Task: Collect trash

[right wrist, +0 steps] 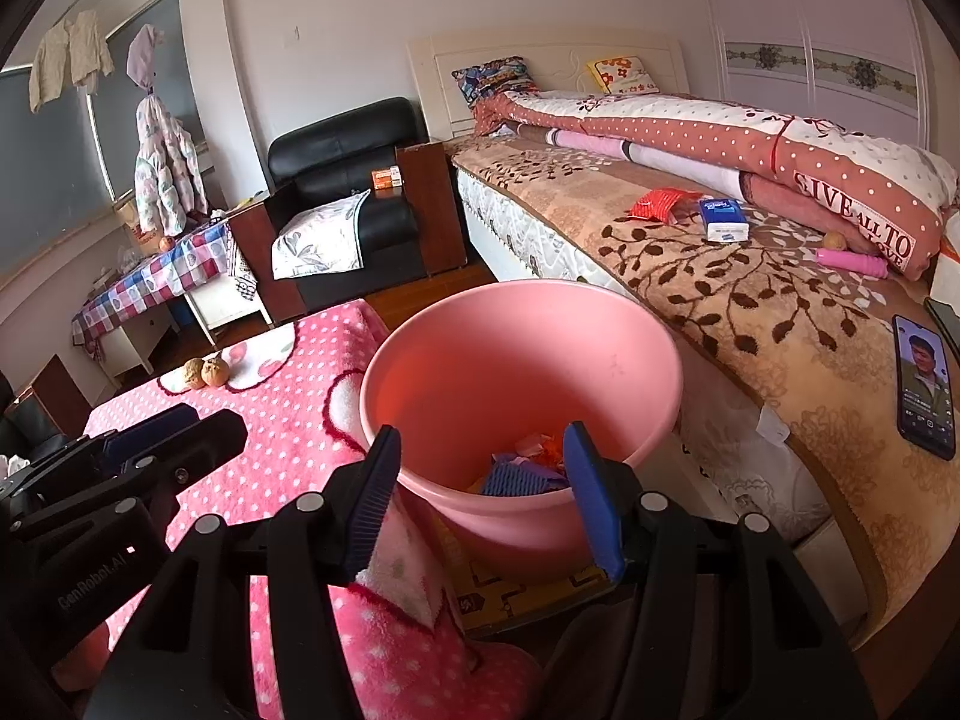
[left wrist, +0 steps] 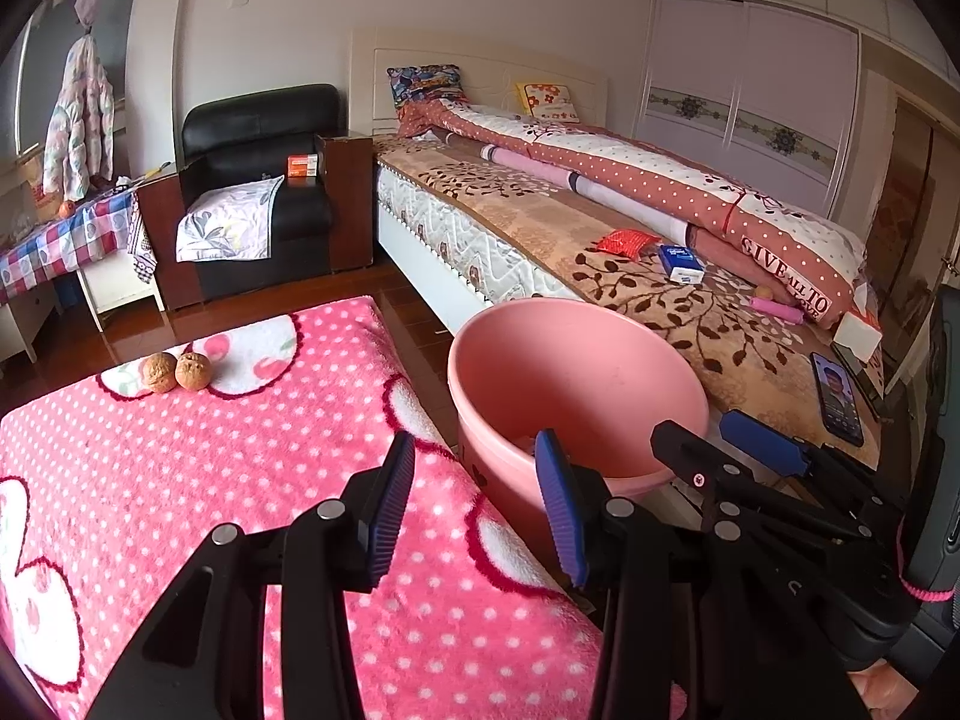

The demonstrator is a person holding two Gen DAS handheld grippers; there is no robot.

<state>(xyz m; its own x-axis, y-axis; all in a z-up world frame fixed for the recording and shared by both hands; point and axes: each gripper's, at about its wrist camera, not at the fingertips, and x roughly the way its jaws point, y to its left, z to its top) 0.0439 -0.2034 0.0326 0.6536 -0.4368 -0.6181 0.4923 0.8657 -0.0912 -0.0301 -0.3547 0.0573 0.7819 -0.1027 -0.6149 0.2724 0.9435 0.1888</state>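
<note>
The left hand-held gripper [left wrist: 477, 507] hangs over the near edge of a table covered with a pink polka-dot blanket [left wrist: 180, 480], its blue-padded jaws standing apart with nothing between them. The right hand-held gripper [right wrist: 486, 498] sits just beside it, jaws likewise parted and empty, aimed down at the rim of a pink plastic bucket [right wrist: 600, 330]. The bucket stands on the floor between the blanket-covered table and the bed [right wrist: 750, 324]. Inside it, at the bottom, lie crumpled scraps of trash [right wrist: 528, 462] in blue, purple, orange and white.

Two walnuts [left wrist: 177, 371] rest side by side, touching, at the far end of the pink blanket. On the bed's brown leaf-patterned cover lie a red wrapper [right wrist: 660, 204] and, just beside it, a blue-and-white box [right wrist: 723, 219]; nearer the rolled quilt is a pink cylinder [right wrist: 852, 264]. A phone [right wrist: 924, 384] with its screen lit lies on the bed's near part. A black armchair [left wrist: 258, 180] stands by the headboard.
</note>
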